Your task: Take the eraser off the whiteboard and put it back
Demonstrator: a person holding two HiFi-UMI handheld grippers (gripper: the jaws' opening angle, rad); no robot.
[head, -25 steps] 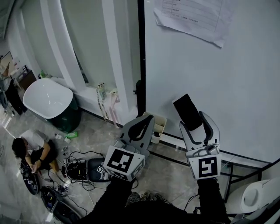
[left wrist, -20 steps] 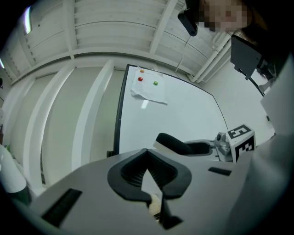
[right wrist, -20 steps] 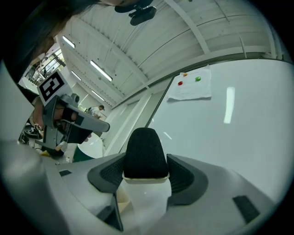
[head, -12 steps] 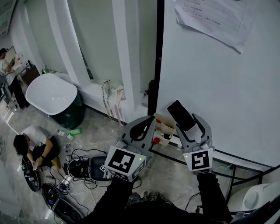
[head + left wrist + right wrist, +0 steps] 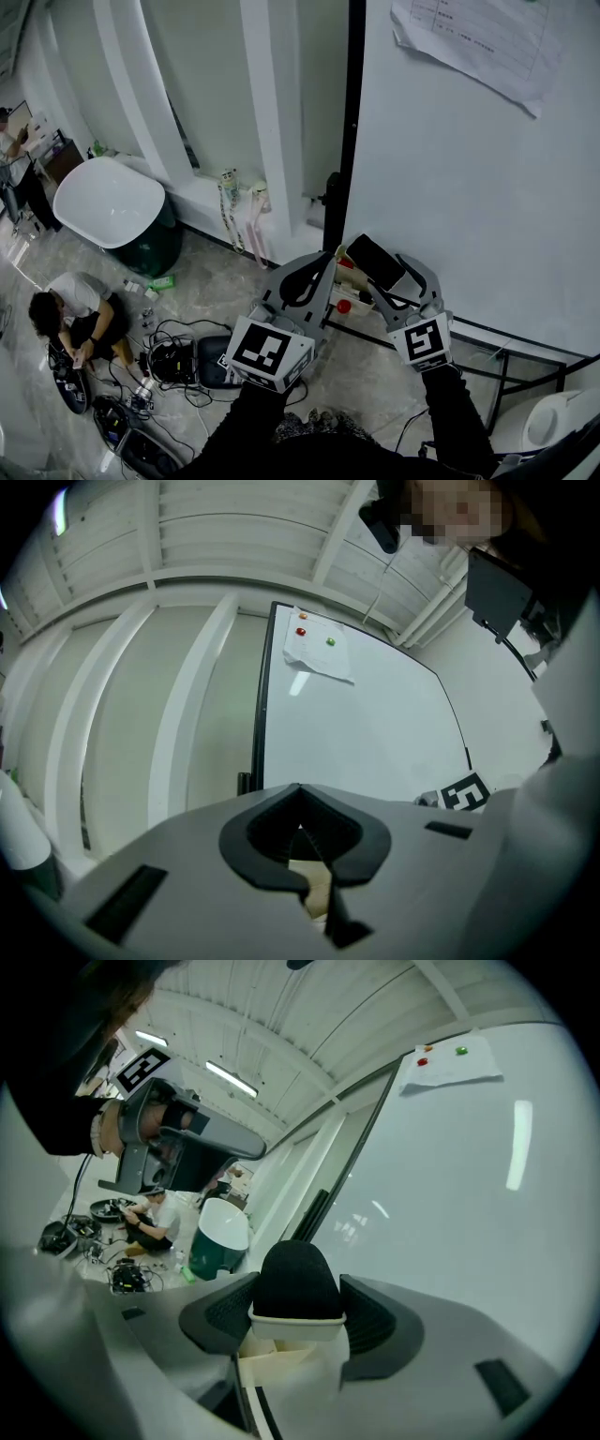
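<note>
While the whiteboard [image 5: 469, 187] fills the right of the head view, standing upright in a black frame, a printed paper sheet [image 5: 478, 37] hangs near its top edge, pinned by a red magnet [image 5: 301, 631] and a green magnet [image 5: 330, 641]. Left of the whiteboard are white wall panels and a grey floor with a white tub on a dark green base [image 5: 108, 211], a seated person [image 5: 70, 314] and loose cables [image 5: 169, 361]. The eraser [image 5: 375, 261] has a black felt face on a pale plastic body. It is clamped between the jaws of the right gripper [image 5: 386, 272], just in front of the whiteboard's lower left corner. The left gripper [image 5: 305, 277] is beside it, jaws together on nothing. A second ago the eraser sat higher and further from the whiteboard's left frame, in the same grip.
</note>
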